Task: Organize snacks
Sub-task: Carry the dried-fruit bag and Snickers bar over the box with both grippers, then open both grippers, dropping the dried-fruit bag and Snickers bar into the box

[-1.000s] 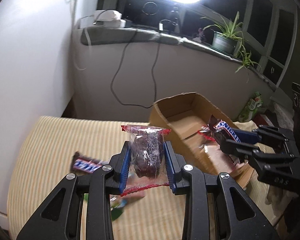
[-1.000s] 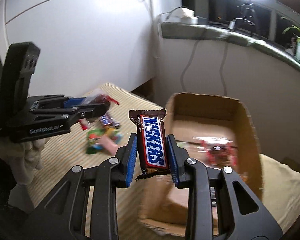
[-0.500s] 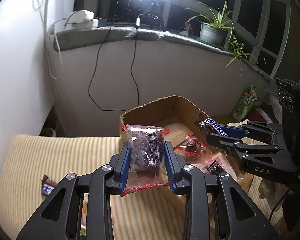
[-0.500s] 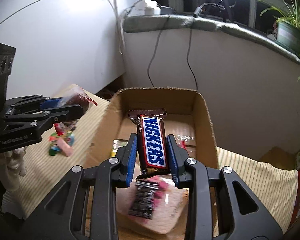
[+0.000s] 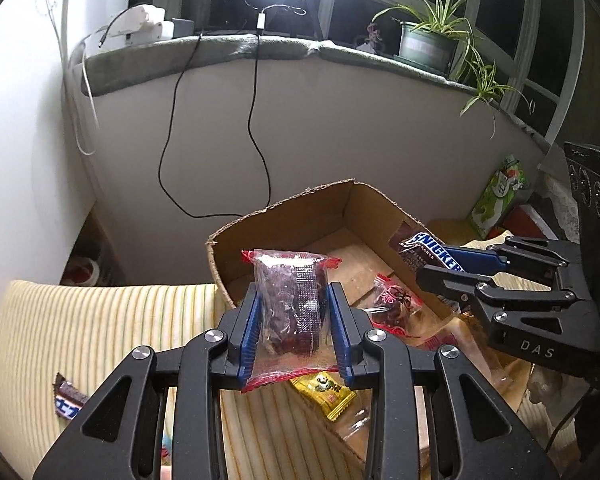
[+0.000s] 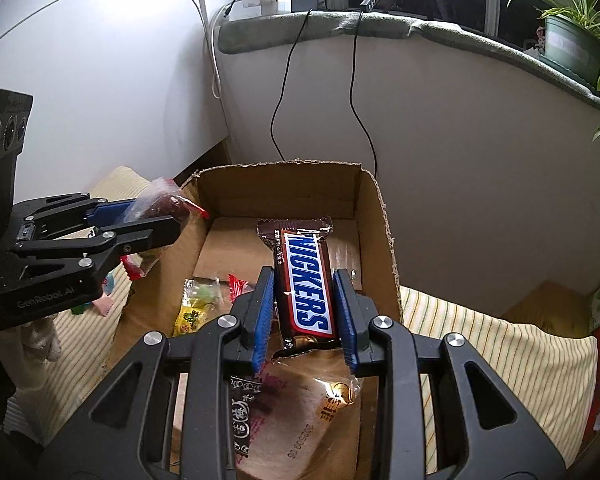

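one upright snickers bar (image 6: 306,286) in right tongs (image 6: 305,312)

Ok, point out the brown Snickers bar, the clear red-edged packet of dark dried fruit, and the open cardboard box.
Brown Snickers bar (image 6: 306,284): right wrist view, on the blue lettering.
Clear red-edged packet of dark dried fruit (image 5: 290,304): left wrist view, on its dark middle.
Open cardboard box (image 6: 276,188): right wrist view, on the far inner wall.
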`<state>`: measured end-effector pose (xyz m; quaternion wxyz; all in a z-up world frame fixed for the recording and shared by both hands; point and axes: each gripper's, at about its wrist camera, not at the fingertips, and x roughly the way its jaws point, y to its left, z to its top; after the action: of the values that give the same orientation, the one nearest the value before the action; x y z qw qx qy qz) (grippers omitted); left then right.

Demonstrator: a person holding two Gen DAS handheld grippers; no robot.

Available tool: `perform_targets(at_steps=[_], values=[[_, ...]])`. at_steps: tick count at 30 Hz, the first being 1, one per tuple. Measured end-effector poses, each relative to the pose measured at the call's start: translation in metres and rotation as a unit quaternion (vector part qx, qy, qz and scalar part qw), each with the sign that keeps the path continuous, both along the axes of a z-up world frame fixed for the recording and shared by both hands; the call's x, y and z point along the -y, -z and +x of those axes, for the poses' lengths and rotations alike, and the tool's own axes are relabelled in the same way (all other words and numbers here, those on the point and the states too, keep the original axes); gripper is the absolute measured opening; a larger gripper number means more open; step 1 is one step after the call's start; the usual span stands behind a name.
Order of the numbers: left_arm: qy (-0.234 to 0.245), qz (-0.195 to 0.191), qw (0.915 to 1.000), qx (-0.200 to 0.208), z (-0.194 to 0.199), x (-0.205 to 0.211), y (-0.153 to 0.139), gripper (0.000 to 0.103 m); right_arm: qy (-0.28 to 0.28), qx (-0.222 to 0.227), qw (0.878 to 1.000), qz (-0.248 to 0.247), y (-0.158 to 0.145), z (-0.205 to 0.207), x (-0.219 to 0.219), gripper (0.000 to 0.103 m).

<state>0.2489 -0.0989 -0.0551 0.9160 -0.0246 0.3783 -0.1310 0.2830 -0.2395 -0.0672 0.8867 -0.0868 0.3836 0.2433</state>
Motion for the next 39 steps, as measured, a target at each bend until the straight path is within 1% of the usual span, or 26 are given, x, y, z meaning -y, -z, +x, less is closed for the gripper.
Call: perform_targets(at_steps=[14,23,25,26,27,29,32,35,37,38,39], values=[[0.010,0.007,0.9999,-0.002,0.003,0.009,0.003,0.031,-0.002,-0.003,1.000,-0.005,0.004,0.006,-0.002,0.031],[0.009,0.011,0.9999,0.001,-0.001,0.010,0.000,0.031,-0.001,0.003,1.000,-0.009,0.002,0.002,-0.002,0.031],[0.009,0.011,0.9999,0.003,-0.002,0.010,-0.001,0.031,-0.002,0.005,1.000,-0.014,0.002,0.000,-0.003,0.038],[0.009,0.012,0.9999,0.004,-0.002,0.010,-0.002,0.032,-0.002,0.008,1.000,-0.016,0.001,-0.002,-0.004,0.045],[0.009,0.012,0.9999,0.005,-0.003,0.010,-0.003,0.033,0.000,0.010,1.000,-0.017,0.001,-0.003,-0.003,0.050],[0.008,0.012,0.9999,0.007,-0.004,0.009,-0.004,0.033,0.002,0.013,1.000,-0.020,0.000,-0.005,-0.003,0.054],[0.006,0.011,0.9999,0.009,-0.007,0.007,-0.007,0.033,0.004,0.014,1.000,-0.021,-0.002,-0.009,-0.003,0.058],[0.005,0.009,0.9999,0.012,-0.011,0.004,-0.010,0.033,0.006,0.016,1.000,-0.026,-0.005,-0.012,-0.003,0.058],[0.003,0.008,0.9998,0.017,-0.016,0.002,-0.013,0.036,0.007,0.018,0.999,-0.028,-0.008,-0.015,-0.004,0.059],[0.003,0.008,0.9998,0.018,-0.018,0.001,-0.014,0.039,0.008,0.019,0.999,-0.028,-0.010,-0.017,-0.004,0.066],[0.003,0.007,0.9998,0.020,-0.020,0.000,-0.015,0.040,0.008,0.020,0.999,-0.028,-0.011,-0.018,-0.005,0.079]])
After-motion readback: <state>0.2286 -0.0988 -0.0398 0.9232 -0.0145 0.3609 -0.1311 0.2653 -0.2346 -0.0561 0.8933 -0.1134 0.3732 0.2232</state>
